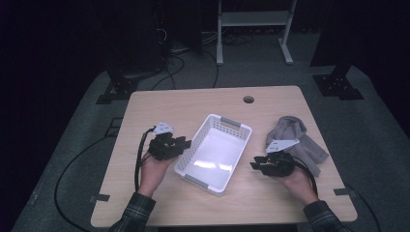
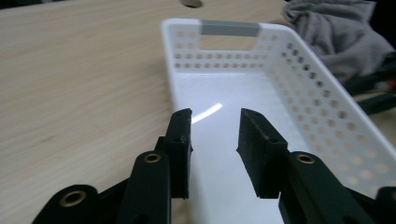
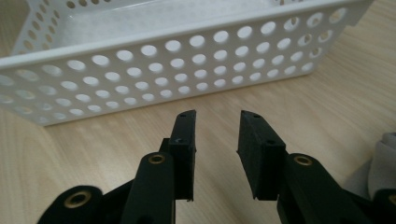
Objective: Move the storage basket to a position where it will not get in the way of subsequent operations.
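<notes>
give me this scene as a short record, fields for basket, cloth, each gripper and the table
basket: white perforated basket, grey handles, nothing in it, mid-table
cloth: grey cloth, crumpled, on the table beside the basket, on the right gripper's side
left gripper: left gripper jaws apart, nothing between them, over the basket's near rim
right gripper: right gripper jaws apart, nothing between them, facing the basket's long side wall, clear of it
table: wooden table, round hole near its far edge
</notes>
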`<state>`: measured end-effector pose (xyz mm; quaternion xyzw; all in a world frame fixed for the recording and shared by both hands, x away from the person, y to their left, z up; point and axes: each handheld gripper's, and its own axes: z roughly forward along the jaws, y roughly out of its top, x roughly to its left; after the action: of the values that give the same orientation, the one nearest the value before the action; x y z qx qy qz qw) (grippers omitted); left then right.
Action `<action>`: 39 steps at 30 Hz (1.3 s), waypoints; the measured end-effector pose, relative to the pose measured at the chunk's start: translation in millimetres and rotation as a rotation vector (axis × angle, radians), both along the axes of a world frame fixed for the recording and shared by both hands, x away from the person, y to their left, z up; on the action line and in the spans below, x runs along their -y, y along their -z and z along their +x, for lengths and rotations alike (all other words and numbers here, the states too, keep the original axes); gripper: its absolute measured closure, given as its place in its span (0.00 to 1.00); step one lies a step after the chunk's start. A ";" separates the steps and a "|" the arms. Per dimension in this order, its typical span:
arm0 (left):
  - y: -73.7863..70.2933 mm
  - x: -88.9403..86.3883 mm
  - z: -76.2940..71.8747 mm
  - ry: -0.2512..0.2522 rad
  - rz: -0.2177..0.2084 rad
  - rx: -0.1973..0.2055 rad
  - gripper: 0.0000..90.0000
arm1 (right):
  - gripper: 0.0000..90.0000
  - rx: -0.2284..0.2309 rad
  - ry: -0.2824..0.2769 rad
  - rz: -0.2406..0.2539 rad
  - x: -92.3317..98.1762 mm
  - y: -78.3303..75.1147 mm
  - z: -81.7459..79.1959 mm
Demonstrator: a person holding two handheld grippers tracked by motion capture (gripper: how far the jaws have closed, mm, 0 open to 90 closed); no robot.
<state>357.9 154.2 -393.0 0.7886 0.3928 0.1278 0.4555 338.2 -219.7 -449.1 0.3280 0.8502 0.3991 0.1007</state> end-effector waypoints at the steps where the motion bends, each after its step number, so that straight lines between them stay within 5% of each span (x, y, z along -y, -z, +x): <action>1: 0.0 0.0 0.0 0.000 0.000 0.000 0.70 | 0.71 0.000 0.000 0.000 0.0 0.0 0.0; 5: -3.3 32.5 -13.9 0.093 0.000 -0.008 0.68 | 0.68 -0.013 0.014 -0.017 0.7 5.4 4.4; 12: 2.3 63.7 -25.6 0.163 0.018 -0.024 0.64 | 0.66 -0.012 0.015 -0.031 -1.7 8.1 5.0; 20: 17.8 108.2 -45.6 0.246 0.116 -0.047 0.61 | 0.66 -0.008 0.012 -0.054 -3.3 10.0 5.4; 26: 18.7 118.0 -52.5 0.266 0.154 -0.045 0.60 | 0.66 -0.004 0.011 -0.060 -3.1 9.9 5.3; 33: 15.9 122.4 -56.3 0.274 0.117 -0.042 0.57 | 0.66 0.001 0.007 -0.065 -4.1 10.2 5.3; 39: 19.4 130.4 -58.4 0.294 0.139 -0.042 0.56 | 0.66 0.001 0.006 -0.068 -4.8 10.7 5.6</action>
<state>299.4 23.8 -412.4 0.8697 0.2729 0.0703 0.4053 343.8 -214.9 -459.8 0.3268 0.8623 0.3698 0.1136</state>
